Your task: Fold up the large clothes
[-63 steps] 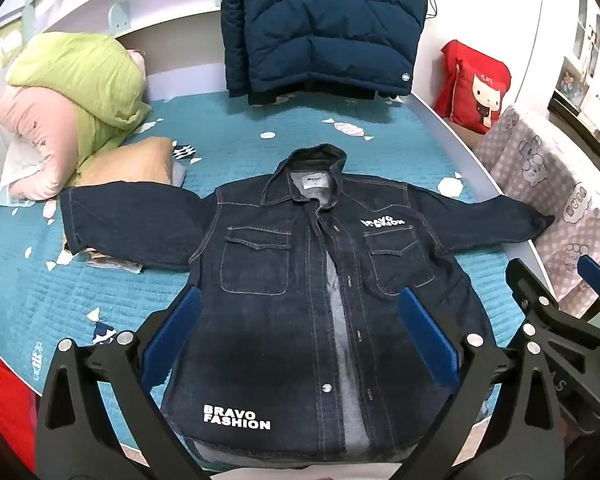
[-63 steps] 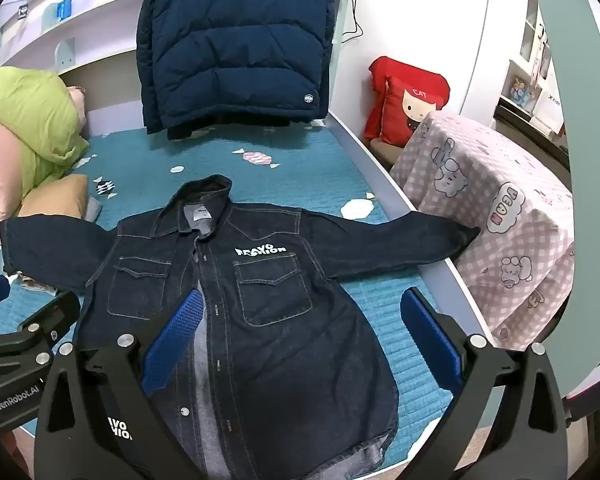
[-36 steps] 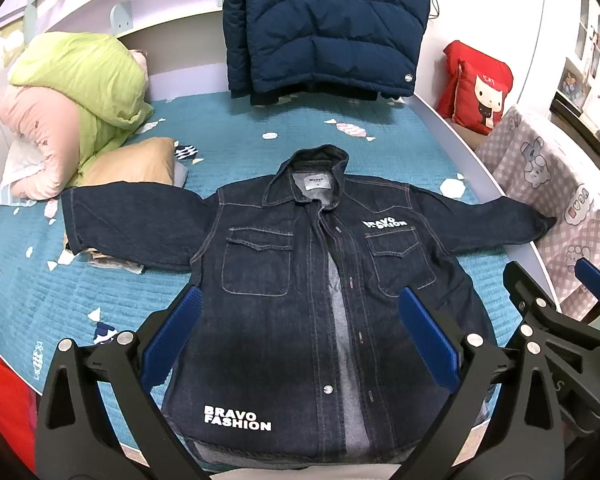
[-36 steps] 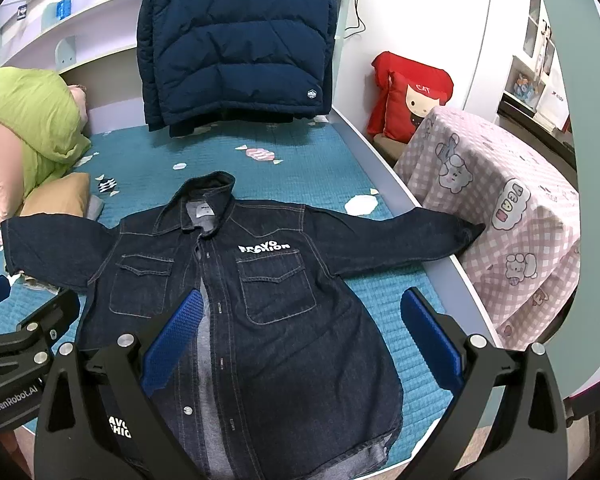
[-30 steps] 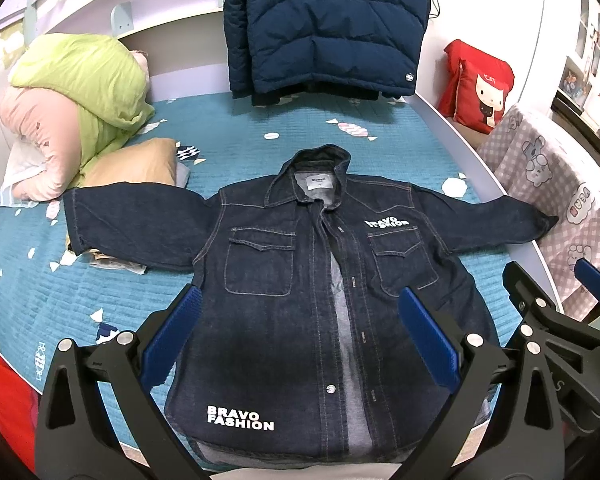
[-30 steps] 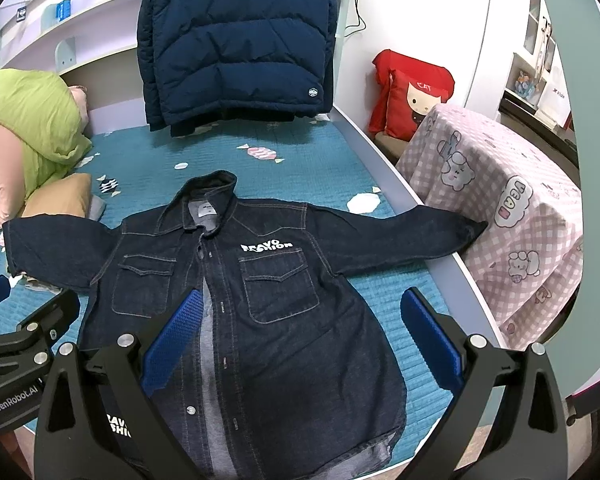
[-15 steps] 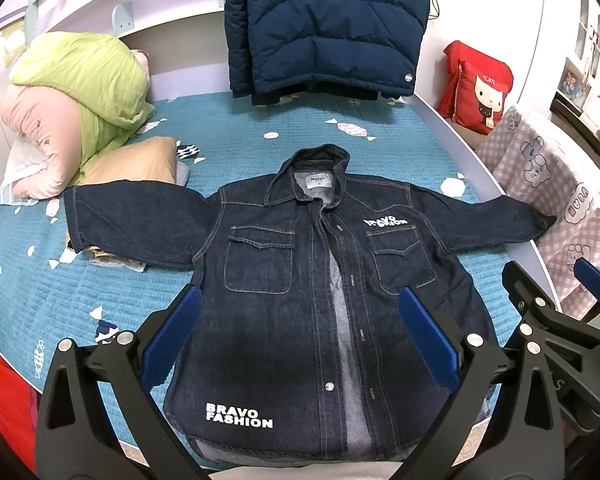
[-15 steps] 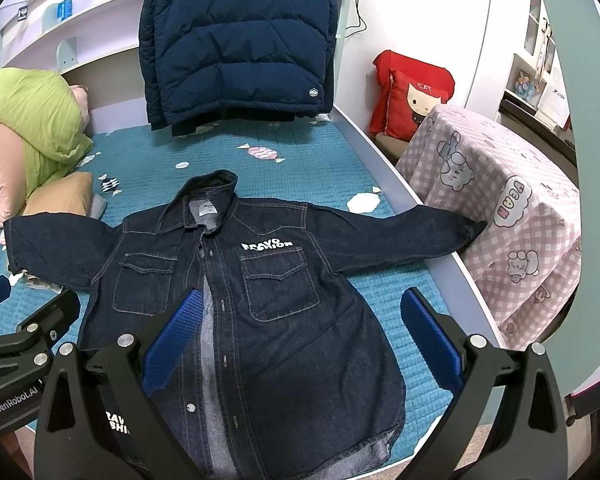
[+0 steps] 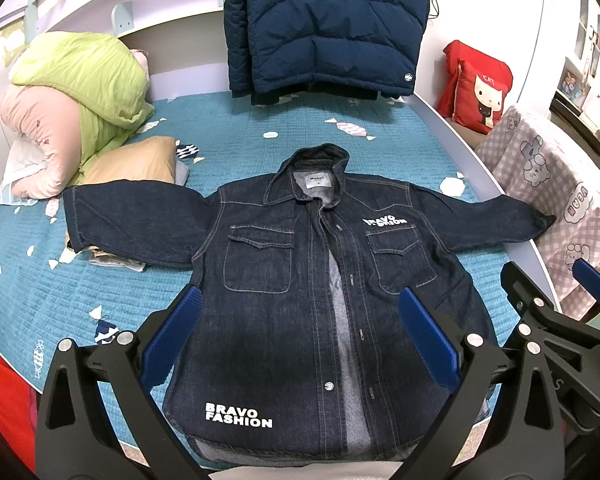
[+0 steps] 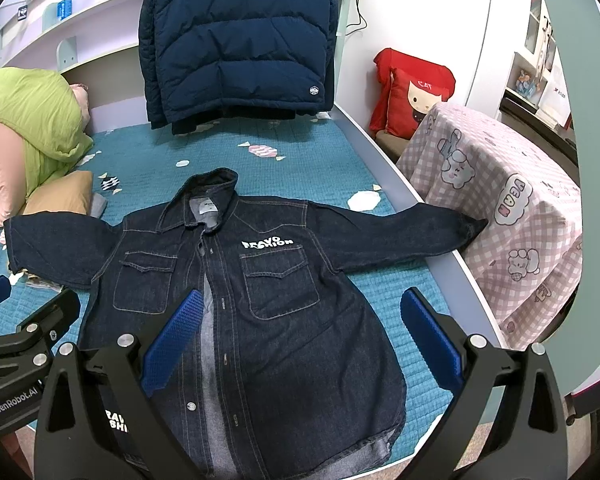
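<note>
A dark denim jacket (image 9: 300, 280) lies flat, front up, on a teal bedspread (image 9: 80, 292), sleeves spread left and right, placket unbuttoned. It also shows in the right wrist view (image 10: 268, 300). White "BRAVO FASHION" lettering marks its chest and lower hem. My left gripper (image 9: 298, 338) is open and empty, held above the jacket's lower half. My right gripper (image 10: 300, 342) is open and empty, above the jacket's lower right part. The right gripper also shows at the right edge of the left wrist view (image 9: 556, 328).
A navy puffer jacket (image 9: 324, 28) hangs at the far side of the bed. A green and pink quilt (image 9: 72, 104) and a tan pillow (image 9: 132, 162) lie at the left. A checked-cloth table (image 10: 512, 216) and red cushion (image 10: 414, 96) stand at the right.
Both views have shifted only slightly. The jacket lies as before and both grippers stay open.
</note>
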